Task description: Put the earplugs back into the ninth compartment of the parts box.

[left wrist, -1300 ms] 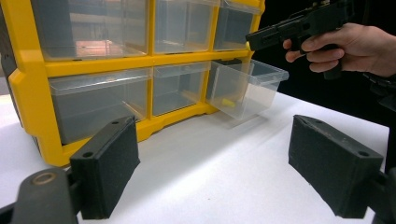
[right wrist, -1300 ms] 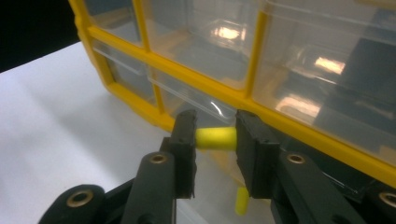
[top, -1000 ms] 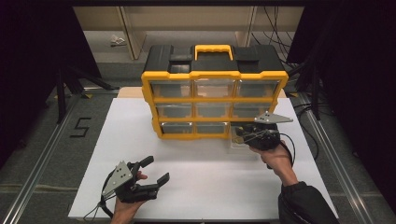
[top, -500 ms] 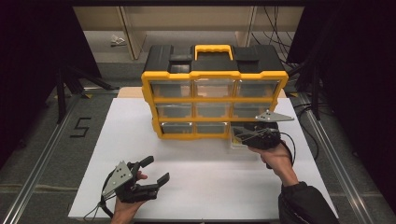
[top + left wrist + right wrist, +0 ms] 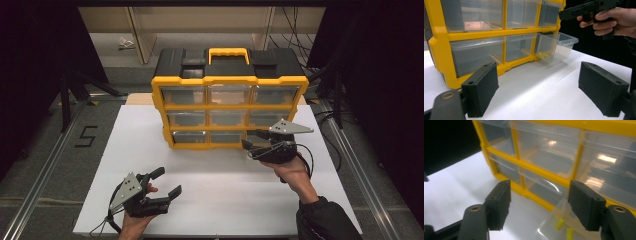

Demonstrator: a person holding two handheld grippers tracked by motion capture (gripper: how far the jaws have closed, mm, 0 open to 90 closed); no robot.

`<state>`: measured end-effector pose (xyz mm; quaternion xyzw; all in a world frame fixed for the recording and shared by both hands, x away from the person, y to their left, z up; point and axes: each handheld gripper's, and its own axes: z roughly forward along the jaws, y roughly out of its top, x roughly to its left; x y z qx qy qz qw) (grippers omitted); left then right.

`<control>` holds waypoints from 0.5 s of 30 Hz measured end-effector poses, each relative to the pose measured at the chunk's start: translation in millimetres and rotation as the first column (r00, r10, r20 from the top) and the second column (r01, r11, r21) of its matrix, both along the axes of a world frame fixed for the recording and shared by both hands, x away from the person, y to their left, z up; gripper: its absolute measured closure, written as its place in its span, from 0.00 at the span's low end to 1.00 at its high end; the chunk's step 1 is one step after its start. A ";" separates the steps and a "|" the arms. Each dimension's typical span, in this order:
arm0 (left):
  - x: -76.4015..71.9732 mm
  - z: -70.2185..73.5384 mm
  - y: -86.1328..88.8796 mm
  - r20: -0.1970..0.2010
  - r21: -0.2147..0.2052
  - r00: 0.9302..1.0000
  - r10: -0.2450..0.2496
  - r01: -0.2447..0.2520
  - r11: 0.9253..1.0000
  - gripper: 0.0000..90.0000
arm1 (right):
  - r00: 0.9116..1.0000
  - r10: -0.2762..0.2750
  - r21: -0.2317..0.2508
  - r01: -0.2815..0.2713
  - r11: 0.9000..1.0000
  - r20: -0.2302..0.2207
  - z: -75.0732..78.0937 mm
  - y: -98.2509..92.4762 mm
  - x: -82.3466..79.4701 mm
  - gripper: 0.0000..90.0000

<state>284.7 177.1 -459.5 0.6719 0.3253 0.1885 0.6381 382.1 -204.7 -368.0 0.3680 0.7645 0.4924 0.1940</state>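
Fingers of the right gripper (image 5: 252, 141) stand released and have just been opening, with nothing pressed between them; in the right gripper view (image 5: 539, 203) they hover just above the pulled-out drawer (image 5: 556, 46), whose clear rim shows between and below them. Fingers of the left gripper (image 5: 165, 184) are also spread wide and empty, low over the near left part of the bench (image 5: 220, 200). Going by size, the white bench top carries everything and reaches from the near edge to the far side, where a yellow and black parts organizer (image 5: 230, 107) stands upright at the middle, its yellow carry handle (image 5: 228, 51) on the black top. Its front holds three rows of three clear plastic drawers. All sit flush except the bottom right one, which is drawn out toward the near side and rests with its front on the bench, just beside the right gripper. The left gripper view shows this drawer open at the top, with the person's right hand (image 5: 610, 21) above and to its right. Inside the drawer lie small yellow pieces (image 5: 543, 54) on its floor, also visible in the right gripper view (image 5: 560, 223).
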 end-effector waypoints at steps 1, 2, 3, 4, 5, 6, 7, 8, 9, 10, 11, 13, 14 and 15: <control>0.0 0.0 0.0 0.000 -0.001 1.000 0.000 0.000 1.000 0.17 | 1.000 0.004 0.001 -0.004 1.000 0.005 0.0 1.1 -0.9 0.38; -0.1 0.1 0.1 0.000 0.000 1.000 0.000 0.000 1.000 0.17 | 1.000 0.016 0.001 -0.016 1.000 0.013 -0.5 3.9 -3.3 0.37; 0.0 0.0 0.1 0.000 0.000 1.000 -0.001 0.001 1.000 0.17 | 1.000 0.016 0.001 -0.016 1.000 0.013 -0.5 3.9 -3.3 0.37; 0.0 0.0 0.0 -0.001 0.001 1.000 -0.001 0.001 1.000 0.17 | 1.000 0.021 0.005 -0.021 1.000 0.013 -1.3 5.2 -4.2 0.37; 0.0 0.0 -0.1 -0.001 0.000 1.000 -0.001 0.001 1.000 0.17 | 1.000 0.025 0.009 -0.025 1.000 0.013 -2.3 6.2 -5.1 0.37; 0.1 0.0 -0.1 -0.001 0.000 1.000 -0.002 0.002 1.000 0.17 | 0.999 0.030 0.014 -0.030 0.999 0.015 -3.6 7.6 -6.2 0.36; 0.2 0.0 -0.2 -0.002 0.000 1.000 -0.001 0.001 1.000 0.17 | 0.999 0.038 0.015 -0.039 0.999 0.020 -5.0 9.5 -8.4 0.36; 0.2 -0.1 -0.2 -0.002 0.000 1.000 -0.001 0.001 1.000 0.17 | 0.999 0.038 0.015 -0.039 0.999 0.020 -5.0 9.5 -8.4 0.36; 0.2 -0.1 -0.2 -0.002 0.000 1.000 -0.001 0.001 1.000 0.17 | 0.999 0.041 0.017 -0.041 0.999 0.024 -5.2 10.1 -9.3 0.36; 0.2 -0.1 -0.3 -0.002 -0.001 1.000 -0.001 0.001 1.000 0.17 | 0.999 0.044 0.022 -0.044 0.999 0.029 -5.3 10.6 -10.6 0.36; 0.2 -0.1 -0.3 -0.002 0.000 1.000 -0.001 0.001 1.000 0.17 | 0.998 0.047 0.029 -0.048 0.998 0.033 -5.1 11.0 -12.0 0.36; 0.1 0.0 -0.3 -0.002 0.000 1.000 -0.003 0.003 1.000 0.17 | 0.998 0.054 0.038 -0.056 0.998 0.043 -4.3 11.6 -14.9 0.36; 0.1 0.0 -0.4 -0.002 0.001 1.000 -0.003 0.003 1.000 0.17 | 0.997 0.059 0.047 -0.061 0.997 0.055 -3.1 11.9 -17.7 0.36; 0.1 0.0 -0.4 -0.002 0.001 1.000 -0.003 0.003 1.000 0.17 | 0.996 0.061 0.056 -0.064 0.996 0.060 -2.6 12.2 -18.9 0.36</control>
